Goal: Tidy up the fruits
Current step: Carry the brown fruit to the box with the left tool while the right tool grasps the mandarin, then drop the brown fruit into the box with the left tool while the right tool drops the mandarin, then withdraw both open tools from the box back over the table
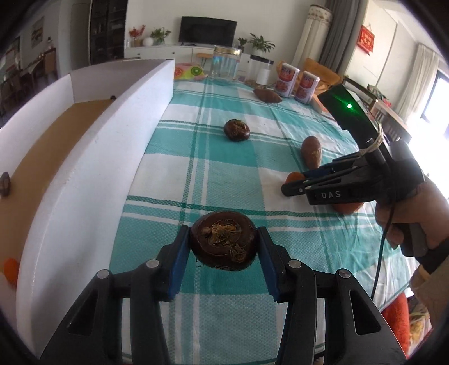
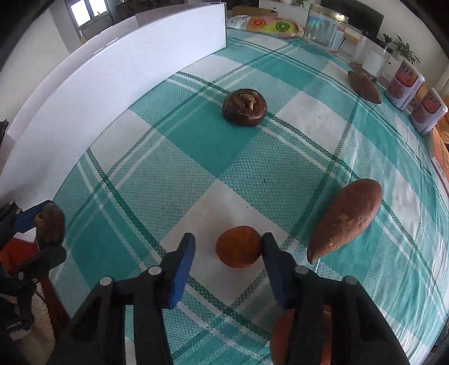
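Note:
My left gripper (image 1: 223, 245) is shut on a dark brown round fruit (image 1: 223, 240), held above the checked tablecloth; it also shows at the left edge of the right wrist view (image 2: 50, 223). My right gripper (image 2: 228, 247) is open around a small orange fruit (image 2: 238, 246) on the cloth; the right finger touches it, the left finger stands apart. It appears in the left wrist view too (image 1: 294, 182). A second dark round fruit (image 2: 244, 107) lies farther off. A sweet potato (image 2: 345, 219) lies right of the orange fruit.
A white foam box (image 1: 92, 157) with a brown floor stands along the left, holding a small dark piece (image 1: 5, 184) and an orange item (image 1: 11, 269). Another sweet potato (image 2: 364, 87), a glass jar (image 2: 325, 26), two cans (image 2: 404, 84) and an orange fruit (image 2: 283, 337) under my right gripper.

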A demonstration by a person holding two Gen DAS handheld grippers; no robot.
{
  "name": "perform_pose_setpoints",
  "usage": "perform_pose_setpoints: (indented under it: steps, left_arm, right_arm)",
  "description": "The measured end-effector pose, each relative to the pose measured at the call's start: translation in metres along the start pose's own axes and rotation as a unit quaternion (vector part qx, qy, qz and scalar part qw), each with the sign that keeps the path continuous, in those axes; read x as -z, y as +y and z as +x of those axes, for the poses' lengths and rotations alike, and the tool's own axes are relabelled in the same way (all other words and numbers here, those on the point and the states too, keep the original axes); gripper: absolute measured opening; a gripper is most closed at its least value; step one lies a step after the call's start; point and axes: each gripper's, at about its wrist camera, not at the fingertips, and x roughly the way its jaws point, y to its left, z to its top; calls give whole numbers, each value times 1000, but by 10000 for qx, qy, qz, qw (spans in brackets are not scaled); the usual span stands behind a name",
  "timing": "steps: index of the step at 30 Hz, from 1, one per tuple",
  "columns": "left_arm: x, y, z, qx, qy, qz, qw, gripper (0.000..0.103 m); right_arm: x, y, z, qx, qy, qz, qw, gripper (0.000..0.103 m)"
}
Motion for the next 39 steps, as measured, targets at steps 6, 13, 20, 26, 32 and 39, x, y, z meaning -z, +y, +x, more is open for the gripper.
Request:
perform_pose_setpoints:
  steps: [6,13,20,26,32,39]
  left_arm:
    - [-22,24,-62,415,-459,-493,9969,49]
    - [-38,117,-116,-757,-884,-1309,9845,49]
    - [-15,168,-85,-1496,-271,-1615,9751,50]
    - [-14,160,-95,-1679,-596,-1641,9702,86]
    - [-33,100,-90,-1109,-864,-1058,9844,92]
    - [-34,6,-16,-218,-173,132,9995,95]
  right_arm:
    - [-5,15,-56,-591,-682,413,9951,30]
    - [-57,134,-122,-1942,-1438,-308,9699,31]
    - [-86,232,-84,-1742,-1178,-867,9738,34]
    - [-79,212,-101,-1563,-1873,-520,9684,63]
    - [-35,122,-134,-821,-2669,116,9602,85]
    - [57,-35,-108,613,-2503,1631,9524,85]
